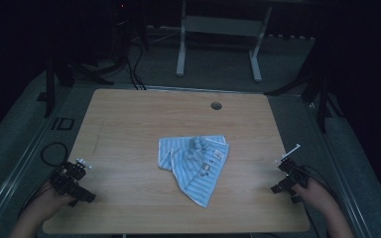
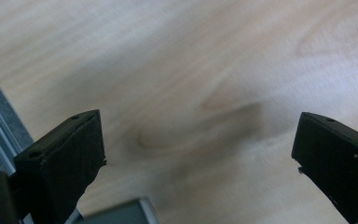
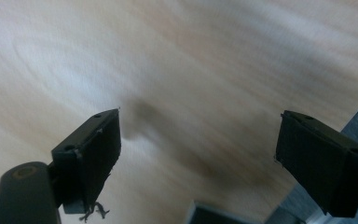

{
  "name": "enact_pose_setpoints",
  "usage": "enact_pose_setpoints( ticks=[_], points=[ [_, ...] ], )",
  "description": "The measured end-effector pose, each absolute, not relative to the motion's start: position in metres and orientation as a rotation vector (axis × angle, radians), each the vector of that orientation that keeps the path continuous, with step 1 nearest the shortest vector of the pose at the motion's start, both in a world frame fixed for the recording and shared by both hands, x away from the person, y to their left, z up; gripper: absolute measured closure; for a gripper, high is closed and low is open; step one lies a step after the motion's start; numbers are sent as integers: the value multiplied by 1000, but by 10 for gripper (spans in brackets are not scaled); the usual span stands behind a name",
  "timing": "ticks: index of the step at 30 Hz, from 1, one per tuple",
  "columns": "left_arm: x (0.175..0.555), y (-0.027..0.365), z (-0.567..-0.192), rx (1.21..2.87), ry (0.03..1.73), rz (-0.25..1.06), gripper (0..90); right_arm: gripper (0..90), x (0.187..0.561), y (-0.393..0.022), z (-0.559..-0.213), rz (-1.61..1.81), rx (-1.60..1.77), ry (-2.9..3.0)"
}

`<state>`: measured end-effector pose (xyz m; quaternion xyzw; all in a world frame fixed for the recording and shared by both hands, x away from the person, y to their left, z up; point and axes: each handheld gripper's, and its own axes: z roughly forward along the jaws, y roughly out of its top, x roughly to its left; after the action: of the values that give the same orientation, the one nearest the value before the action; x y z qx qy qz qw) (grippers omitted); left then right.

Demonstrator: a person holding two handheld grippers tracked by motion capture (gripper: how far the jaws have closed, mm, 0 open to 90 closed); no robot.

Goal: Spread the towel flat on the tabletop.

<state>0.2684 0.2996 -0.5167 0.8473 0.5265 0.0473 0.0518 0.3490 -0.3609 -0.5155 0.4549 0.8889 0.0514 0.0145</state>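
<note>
A light blue striped cloth (image 1: 194,159) lies crumpled and partly folded in the middle of the wooden table (image 1: 129,119), with a white label and small dark buttons showing. My left gripper (image 1: 72,181) rests near the table's front left edge, held by a hand. My right gripper (image 1: 288,177) sits near the front right edge, also in a hand. Both are well away from the cloth. In the left gripper view the jaws stand wide apart over bare wood, the left gripper (image 2: 198,149) open. In the right gripper view the right gripper (image 3: 198,144) is open too, nothing between its jaws.
A round cable hole (image 1: 216,105) sits near the table's far edge. A white desk frame (image 1: 218,29) stands beyond the table on grey carpet. Black cables (image 1: 52,151) loop on the floor at the left. Dark stands flank both sides.
</note>
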Motion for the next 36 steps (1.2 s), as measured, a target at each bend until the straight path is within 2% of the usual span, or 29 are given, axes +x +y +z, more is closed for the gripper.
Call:
enact_pose_setpoints(
  ticks=[6,12,25,36],
  points=[
    [267,295,-513,2548,1625,90,27,153,349,-357,-516,22,1352,2846],
    [262,277,-512,2731,1497,50,28,152,347,-350,-520,-90,1265,2924],
    [276,228,-512,2778,1339,8,28,152,358,-340,-509,-17,1133,2914],
    [288,184,-513,2823,1215,12,29,152,374,-311,-513,2,1066,2997]
  ],
)
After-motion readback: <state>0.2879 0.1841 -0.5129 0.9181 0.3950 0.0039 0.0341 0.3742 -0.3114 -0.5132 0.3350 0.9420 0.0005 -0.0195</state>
